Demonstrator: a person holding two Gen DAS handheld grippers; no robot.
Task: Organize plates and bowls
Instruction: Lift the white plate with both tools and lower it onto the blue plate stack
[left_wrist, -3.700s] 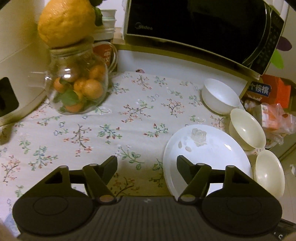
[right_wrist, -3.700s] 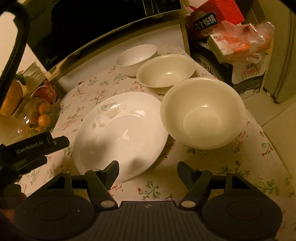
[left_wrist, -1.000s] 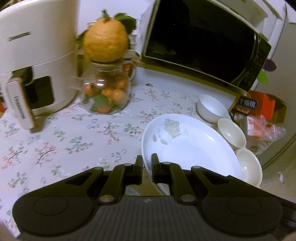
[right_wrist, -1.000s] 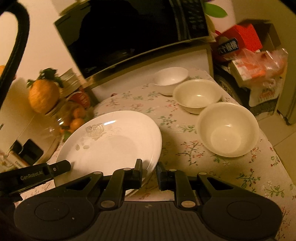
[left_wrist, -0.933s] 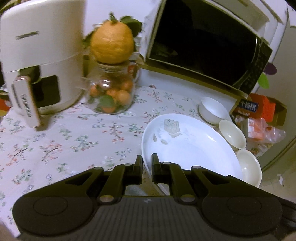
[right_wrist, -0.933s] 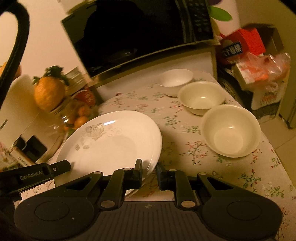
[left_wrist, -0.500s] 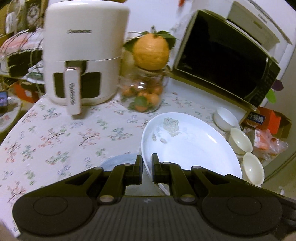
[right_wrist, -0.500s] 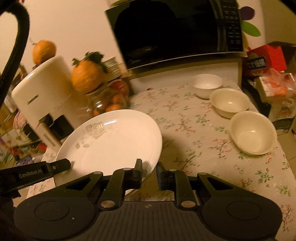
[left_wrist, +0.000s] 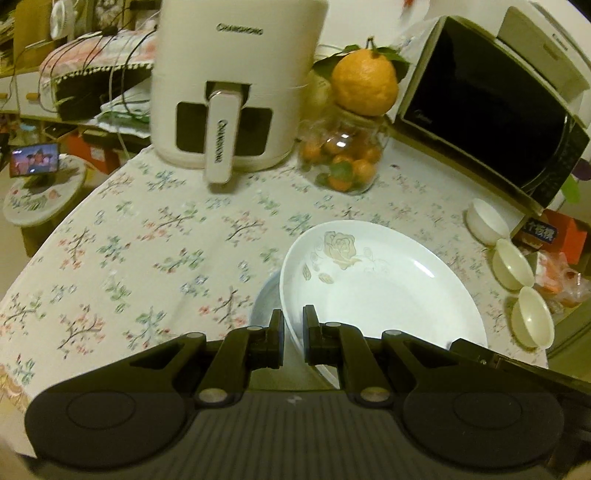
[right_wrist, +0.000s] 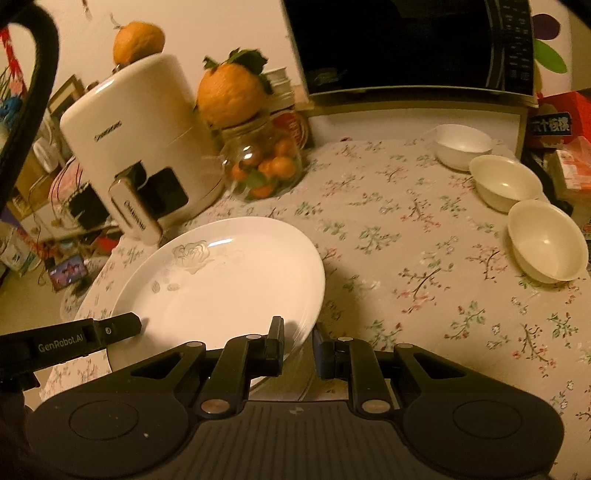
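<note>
While you hold the white plate (left_wrist: 384, 291) above the floral tablecloth (left_wrist: 147, 236), both tools are clenched on its rim: your left gripper (left_wrist: 293, 332) pinches the near left edge, and your right gripper (right_wrist: 298, 345) pinches the near right edge. The plate, printed with a pale rose, sits tilted in front of the air fryer (left_wrist: 232, 85) and the glass jar of small oranges (left_wrist: 345, 155), apart from both. Its shadow falls on the cloth beneath it. To the plate's right, well apart from it, three bowls line the table edge: a white bowl (right_wrist: 461, 146) nearest the microwave (right_wrist: 410, 44), a cream bowl (right_wrist: 506, 182) next, and another cream bowl (right_wrist: 546, 242) closest to you.
</note>
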